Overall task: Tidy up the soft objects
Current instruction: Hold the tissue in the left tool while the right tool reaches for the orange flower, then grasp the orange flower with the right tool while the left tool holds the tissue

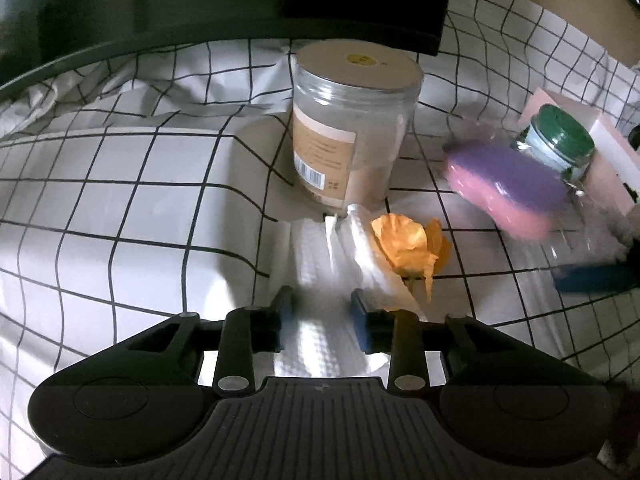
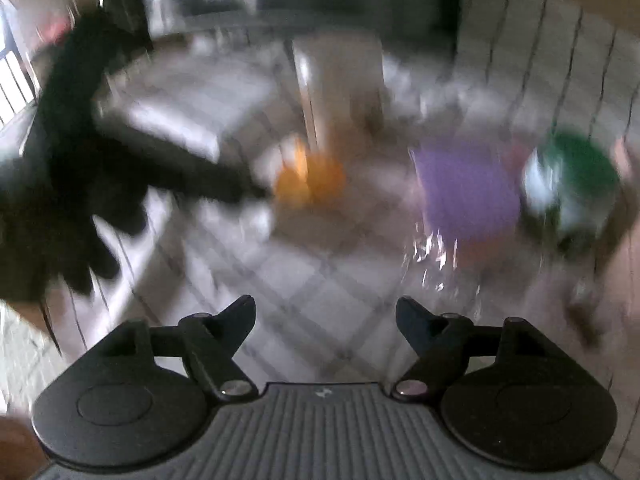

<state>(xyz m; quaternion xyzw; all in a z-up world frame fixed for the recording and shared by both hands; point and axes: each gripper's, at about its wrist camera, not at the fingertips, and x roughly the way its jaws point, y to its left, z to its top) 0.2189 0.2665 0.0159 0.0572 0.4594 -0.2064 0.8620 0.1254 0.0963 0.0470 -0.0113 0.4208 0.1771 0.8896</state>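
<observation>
In the left wrist view a white paper towel (image 1: 320, 264) lies on the checked cloth and runs between the blue pads of my left gripper (image 1: 322, 312). The jaws stand a little apart and do not visibly pinch it. A crumpled orange piece (image 1: 408, 244) rests on the towel's right side. A purple-and-pink sponge (image 1: 504, 188) lies further right, blurred. The right wrist view is heavily smeared. There my right gripper (image 2: 326, 312) is open and empty above the cloth, with the orange piece (image 2: 308, 180) and the sponge (image 2: 468, 192) ahead of it.
A large clear jar (image 1: 352, 132) with a tan lid stands behind the towel. A green-lidded jar (image 1: 560, 144) and a pink box (image 1: 608, 160) sit at the right, with a blue-edged object (image 1: 592, 276) below them. A black screen (image 1: 320, 0) borders the back. A dark blurred shape (image 2: 80, 160) fills the right view's left.
</observation>
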